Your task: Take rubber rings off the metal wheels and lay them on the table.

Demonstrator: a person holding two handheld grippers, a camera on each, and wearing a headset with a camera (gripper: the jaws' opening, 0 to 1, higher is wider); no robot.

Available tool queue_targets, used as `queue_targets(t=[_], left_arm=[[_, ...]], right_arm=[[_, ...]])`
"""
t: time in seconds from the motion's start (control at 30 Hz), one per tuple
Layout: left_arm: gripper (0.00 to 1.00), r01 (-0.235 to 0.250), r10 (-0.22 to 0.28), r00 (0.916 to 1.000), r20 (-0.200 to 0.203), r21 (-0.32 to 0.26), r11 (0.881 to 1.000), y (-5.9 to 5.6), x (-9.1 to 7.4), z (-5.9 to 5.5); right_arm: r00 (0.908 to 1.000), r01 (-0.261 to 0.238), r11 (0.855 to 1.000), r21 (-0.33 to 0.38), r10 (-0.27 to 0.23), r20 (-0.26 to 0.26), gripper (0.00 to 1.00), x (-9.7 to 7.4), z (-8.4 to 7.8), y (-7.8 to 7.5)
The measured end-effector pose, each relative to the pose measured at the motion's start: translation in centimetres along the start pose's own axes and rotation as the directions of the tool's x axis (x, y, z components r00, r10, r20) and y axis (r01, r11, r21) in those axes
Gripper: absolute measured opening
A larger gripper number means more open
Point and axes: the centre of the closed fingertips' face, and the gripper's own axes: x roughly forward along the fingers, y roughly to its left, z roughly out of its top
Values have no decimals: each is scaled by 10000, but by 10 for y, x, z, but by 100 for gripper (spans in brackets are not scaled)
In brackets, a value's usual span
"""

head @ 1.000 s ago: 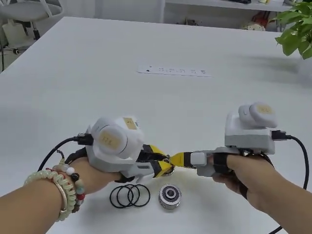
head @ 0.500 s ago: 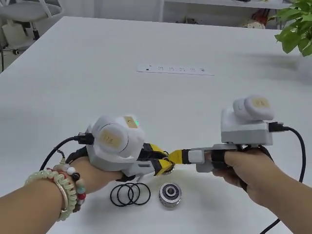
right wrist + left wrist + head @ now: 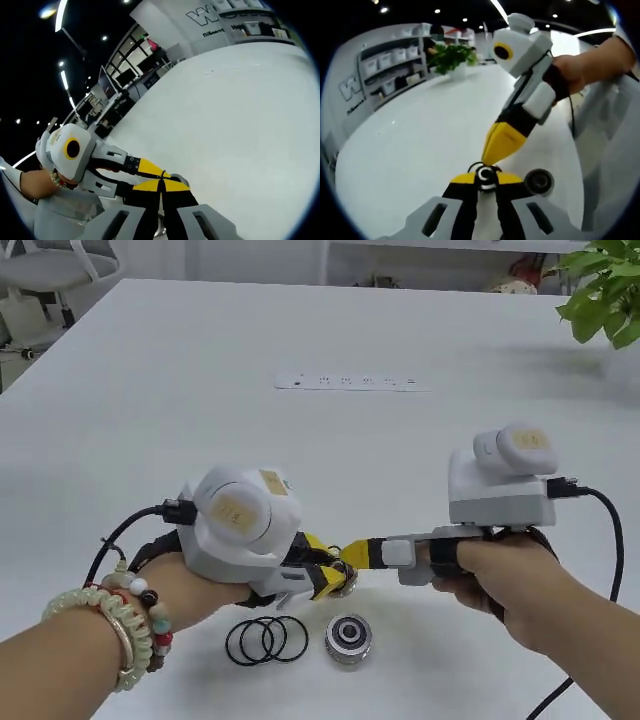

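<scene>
Three thin black rubber rings lie flat on the matte white table, overlapping one another in a short row. Just beside them on the right rests a small metal wheel, round and shiny with a dark centre. It touches neither the rings nor my grippers.

My left gripper is clenched on a second wheel. Its yellow-tipped black jaws press against the two sides of the disc and hold it above the table, with the round pale hub facing my left gripper view. The bare wheel on the table sits lower right of it in that view.

My right gripper comes in from the opposite side, its jaws closed into one tapering yellow wedge whose point meets the top edge of the held wheel. A fine black ring arcs up off the rim there. As far as I can make out the tips are nipped on it, though the contact is very small in the left gripper view. In the right gripper view my own jaws meet along a thin seam, and the left gripper's smooth white housing sits just behind them.

Both grippers hang close together over the near edge of the table, above the loose rings and the bare wheel. A flat white power strip lies well beyond, toward the middle of the table.
</scene>
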Motion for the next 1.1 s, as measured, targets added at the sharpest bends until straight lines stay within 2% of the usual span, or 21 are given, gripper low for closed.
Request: queue_targets(t=[0.07, 0.2, 0.33, 0.43, 0.5, 0.73, 0.87, 1.1], left_arm=[[13, 76, -75, 9999, -124, 136, 9999, -1, -2, 0], [14, 274, -275, 9995, 145, 35, 9996, -2, -11, 11], [14, 284, -284, 9996, 76, 5, 9996, -1, -19, 16], [14, 291, -290, 9996, -24, 395, 9988, -1, -26, 19], [15, 229, -228, 9997, -28, 357, 9991, 1, -32, 23], [27, 162, -164, 9999, 35, 598, 9981, -3, -58, 33], [30, 86, -93, 9998, 166, 433, 9990, -6, -75, 34], [38, -196, 186, 9997, 176, 598, 9980, -15, -108, 31]], right_arm=[[10000, -44, 10000, 40, 44, 89, 0, 0, 2, -1], [9997, -62, 10000, 56, 60, 253, 0, -3, 7, 1], [9987, -225, 9997, 90, 221, 455, 0, -5, 13, 5], [9980, -325, 9995, 15, 323, 538, 0, -6, 16, 11], [9977, -334, 9994, -79, 338, 582, 0, -7, 18, 14], [9927, -598, 9979, -255, 622, 1037, 0, -15, 32, 28], [9913, -679, 9968, -424, 722, 1102, 0, -16, 36, 32], [9857, -941, 9933, -673, 1024, 1336, 0, -21, 44, 44]])
